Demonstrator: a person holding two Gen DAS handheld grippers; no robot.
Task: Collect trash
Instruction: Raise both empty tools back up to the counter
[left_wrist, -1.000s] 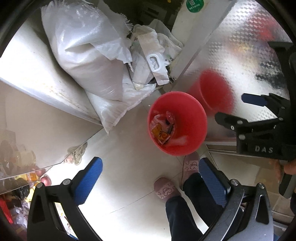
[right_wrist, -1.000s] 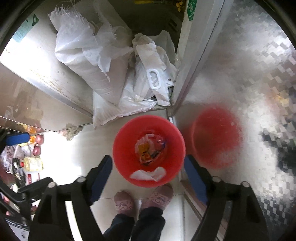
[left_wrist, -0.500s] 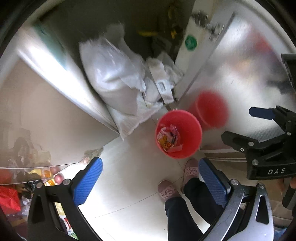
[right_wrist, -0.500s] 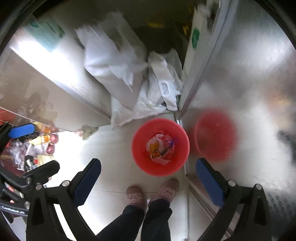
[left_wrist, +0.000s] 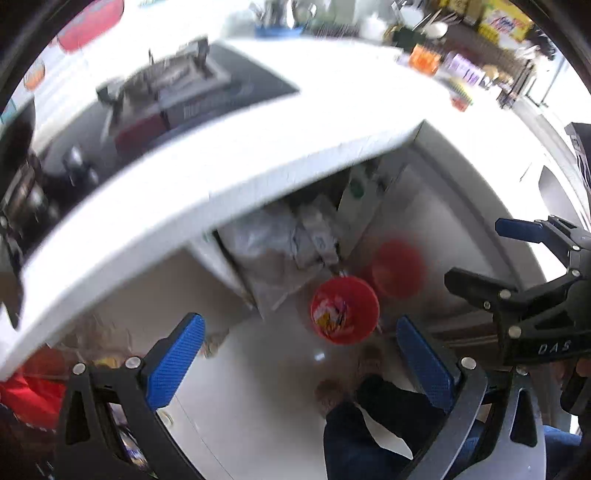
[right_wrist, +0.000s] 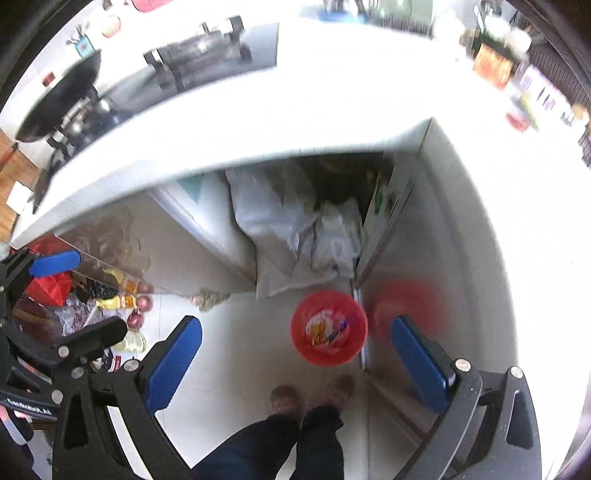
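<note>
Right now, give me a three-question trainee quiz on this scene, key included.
1. True or false: the red bin on the floor already has wrappers in it.
2. The right gripper is: A) open and empty, B) shut on a wrapper, C) shut on the bin.
3. What stands just behind the bin, under the white countertop?

Key: 1 true; 2 A; 3 white sacks in the open cabinet.

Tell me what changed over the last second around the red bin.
Both tongs, left and right, rose well away from the floor; the white countertop now fills the upper view and the red bin looks smaller. Nothing was grasped or released. Unchanged: wrappers in the bin, white sacks behind it, both tongs open and empty.
</note>
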